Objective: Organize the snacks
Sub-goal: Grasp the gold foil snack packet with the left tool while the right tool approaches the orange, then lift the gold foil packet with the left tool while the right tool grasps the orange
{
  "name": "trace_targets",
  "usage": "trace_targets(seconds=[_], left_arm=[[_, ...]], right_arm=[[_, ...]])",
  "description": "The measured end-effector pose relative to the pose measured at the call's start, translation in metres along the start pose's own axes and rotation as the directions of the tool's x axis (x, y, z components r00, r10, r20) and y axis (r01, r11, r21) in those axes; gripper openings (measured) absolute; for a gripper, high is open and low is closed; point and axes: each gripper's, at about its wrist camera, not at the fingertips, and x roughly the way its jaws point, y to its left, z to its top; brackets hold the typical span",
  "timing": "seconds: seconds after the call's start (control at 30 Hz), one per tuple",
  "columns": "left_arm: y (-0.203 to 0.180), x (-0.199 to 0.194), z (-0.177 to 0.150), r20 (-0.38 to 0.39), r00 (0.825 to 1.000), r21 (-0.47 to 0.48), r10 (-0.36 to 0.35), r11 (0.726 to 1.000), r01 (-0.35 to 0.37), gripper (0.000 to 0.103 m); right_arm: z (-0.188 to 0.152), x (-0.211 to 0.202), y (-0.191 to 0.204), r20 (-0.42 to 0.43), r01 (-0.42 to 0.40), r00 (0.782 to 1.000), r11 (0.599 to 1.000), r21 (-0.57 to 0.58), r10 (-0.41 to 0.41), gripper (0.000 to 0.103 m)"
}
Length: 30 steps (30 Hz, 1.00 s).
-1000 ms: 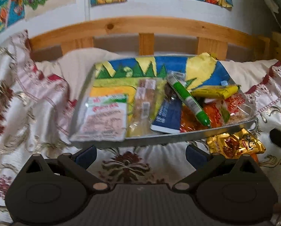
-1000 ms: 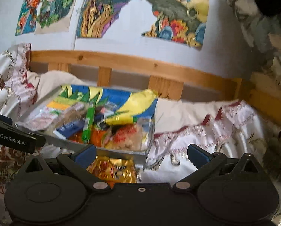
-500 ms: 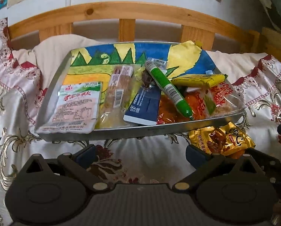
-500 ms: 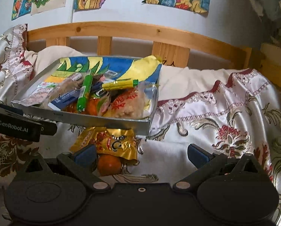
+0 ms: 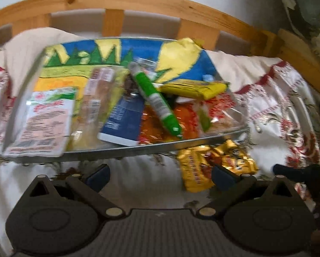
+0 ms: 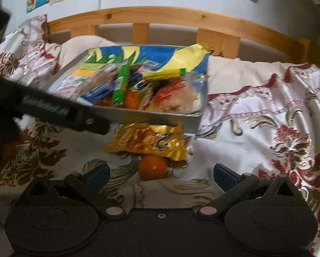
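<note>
A metal tray (image 6: 160, 115) sits on the bed's patterned cover (image 6: 256, 117), loaded with snacks: a white packet (image 5: 44, 120) at its left end, a green tube (image 5: 155, 98) lying aslant over a blue packet (image 5: 125, 120), and a yellow packet (image 5: 194, 88) toward the far right corner. Two things are not yet in the tray: a gold bag (image 6: 149, 142) on the cover just in front of the tray's near wall, toward its right end, and an orange (image 6: 152, 167) touching the gold bag's near edge, partly tucked under it. The right tongs (image 6: 161, 174) are spread wide and hold nothing; the orange lies almost dead centre between their tips, just ahead, with the gold bag straight beyond it. The gold bag's long side runs across the right wrist view, roughly parallel to the tray's near wall. The left tongs (image 5: 160, 174) are also wide apart and empty, aimed at the tray's near wall, with the gold bag (image 5: 213, 167) off beside their right tip rather than between the tips. So the right tongs look the nearer and better lined up for the orange or the gold bag, likely needing only a short forward reach before closing.
</note>
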Motion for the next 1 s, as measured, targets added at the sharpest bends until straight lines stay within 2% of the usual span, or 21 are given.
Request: trace_targets(seconds=[0.17,0.2,0.53,0.8,1.0], left_arm=[[-0.008,0.015,0.007,-0.057,0.993,-0.033,-0.104,0.994,0.102,0.102],[-0.010,0.019,0.008,-0.066,0.991,-0.034,-0.116,0.993,0.114,0.102],[-0.038,0.047,0.016,-0.122,0.983,-0.009,-0.137,0.991,0.137,0.102],[-0.053,0.063,0.023,-0.159,0.983,-0.043,-0.097,0.995,0.091,0.102],[-0.056,0.067,0.022,-0.179,0.981,-0.009,-0.080,0.997,0.080,0.103]], right_arm=[[-0.002,0.002,0.003,0.014,-0.017,1.000,1.000,0.004,0.017,0.091],[-0.002,0.003,0.003,0.015,-0.018,1.000,1.000,0.005,0.018,0.085],[-0.007,0.015,0.012,-0.010,-0.037,0.999,0.999,-0.004,0.037,0.048],[-0.010,0.015,0.014,-0.012,-0.046,0.999,0.999,0.009,0.046,0.040],[-0.011,0.015,0.013,-0.022,-0.050,0.999,0.999,0.014,0.050,0.037]])
